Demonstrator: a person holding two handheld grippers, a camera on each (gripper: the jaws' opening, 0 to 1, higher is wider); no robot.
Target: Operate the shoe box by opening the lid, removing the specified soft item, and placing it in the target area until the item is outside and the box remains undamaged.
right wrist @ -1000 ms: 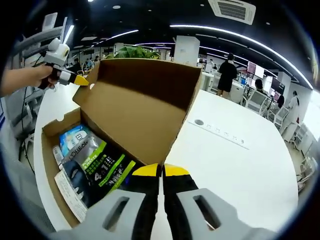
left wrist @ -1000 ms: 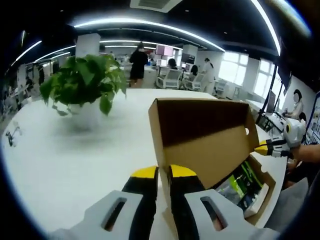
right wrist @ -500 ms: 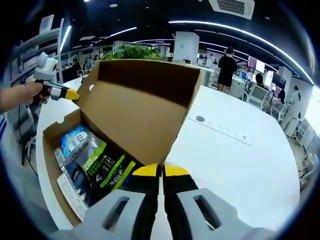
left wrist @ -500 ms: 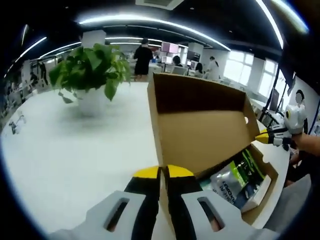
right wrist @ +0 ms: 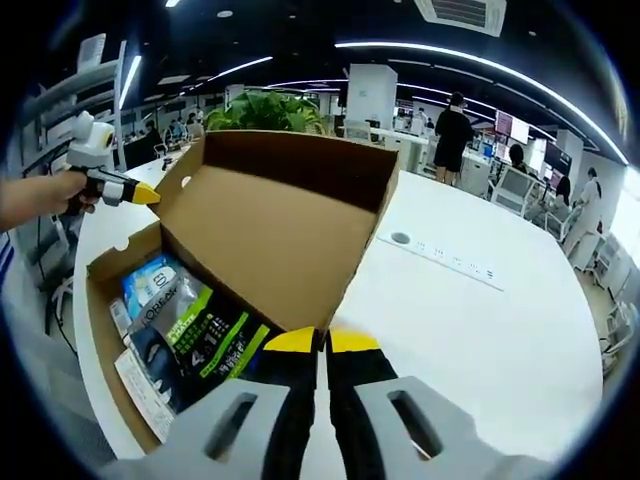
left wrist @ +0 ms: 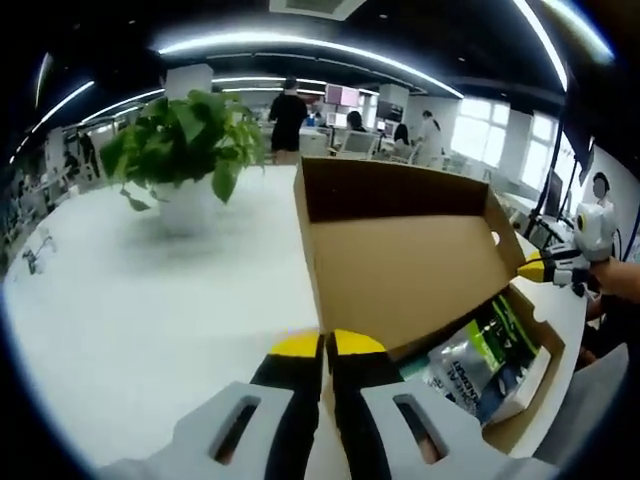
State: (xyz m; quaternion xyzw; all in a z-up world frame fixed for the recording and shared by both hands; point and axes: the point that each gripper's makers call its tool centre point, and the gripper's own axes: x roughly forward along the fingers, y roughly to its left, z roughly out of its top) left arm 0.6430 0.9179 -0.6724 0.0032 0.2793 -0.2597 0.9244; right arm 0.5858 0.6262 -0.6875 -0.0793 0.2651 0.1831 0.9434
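A: How do you reckon the contents will handle?

B: The shoe box (right wrist: 250, 250) sits on the white desk (right wrist: 480, 330) with its lid (left wrist: 400, 260) swung up. Inside lie glossy sachets: a green and black packet (right wrist: 205, 335) on top, a blue and white one (right wrist: 150, 280) beside it. I judge them light, floppy and slick, so a pinch at a sealed edge or corner should hold better than the flat middle. The cardboard looks thin; the lid would crease if forced further back.

A: And the grippers?

B: The left gripper (left wrist: 322, 345) has its 2 yellow tips pressed together at the lid's near corner; whether any card is caught between them I cannot tell. The right gripper (right wrist: 320, 340) is likewise drawn together at the opposite corner, same doubt.

A: Anything unclear?

B: Which packet is the specified soft item isn't clear. The box's lower layers are hidden under the top packets, and the lid screens part of the desk beyond. A potted plant (left wrist: 180, 150) stands well apart; no target area is marked.
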